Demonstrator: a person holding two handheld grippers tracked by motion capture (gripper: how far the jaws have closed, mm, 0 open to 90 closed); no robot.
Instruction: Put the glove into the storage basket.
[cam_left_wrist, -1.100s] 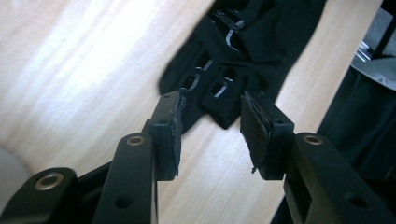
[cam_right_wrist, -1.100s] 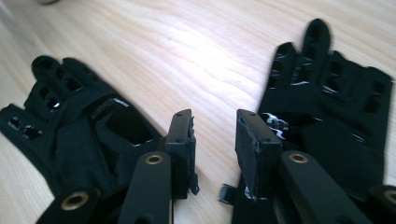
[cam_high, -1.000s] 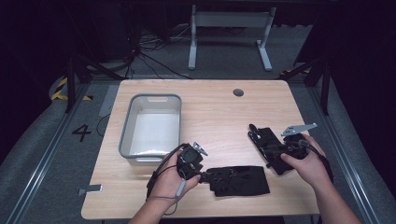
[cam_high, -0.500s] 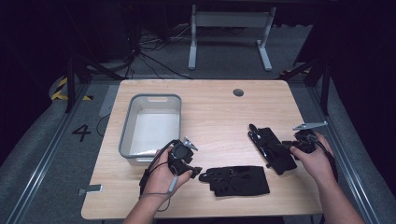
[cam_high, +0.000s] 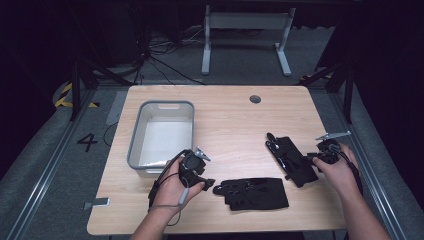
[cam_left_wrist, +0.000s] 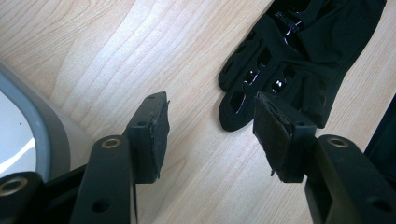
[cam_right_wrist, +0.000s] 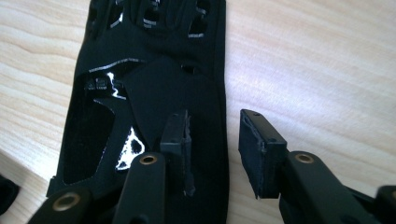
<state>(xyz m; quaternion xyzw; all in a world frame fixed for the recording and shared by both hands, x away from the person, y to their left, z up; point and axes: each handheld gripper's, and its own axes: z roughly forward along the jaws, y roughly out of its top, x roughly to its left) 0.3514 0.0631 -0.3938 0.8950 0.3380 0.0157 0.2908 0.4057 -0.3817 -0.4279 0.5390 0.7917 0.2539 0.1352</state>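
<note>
Both grippers have just been opening; the left gripper (cam_high: 207, 182) has its jaws spread with bare table between them, its tips close to the fingertips of the near glove (cam_high: 255, 192) but not touching; a second ago it sat nearer that glove, and it has since drawn back a little towards the bin (cam_high: 134, 145); the right gripper (cam_high: 312, 159) has its jaws spread too, one pad over the cuff edge of the far glove (cam_high: 292, 160), the other over wood just beside it; nothing pinched by either; that hand has slid outward along the table (cam_high: 230, 120) and lower since a second ago

My reading: both gloves have been let go and lie flat, well apart from each other, neither in the bin; if the work is to drop them into the bin, it is not yet done and a fresh grasp is needed

The bin stands open and empty at the left, its rim just beside the left gripper; a trailing cable (cam_high: 165, 175) loops by that hand; a round hole (cam_high: 255, 99) sits at the table's far edge; nothing lies between glove and bin
</note>
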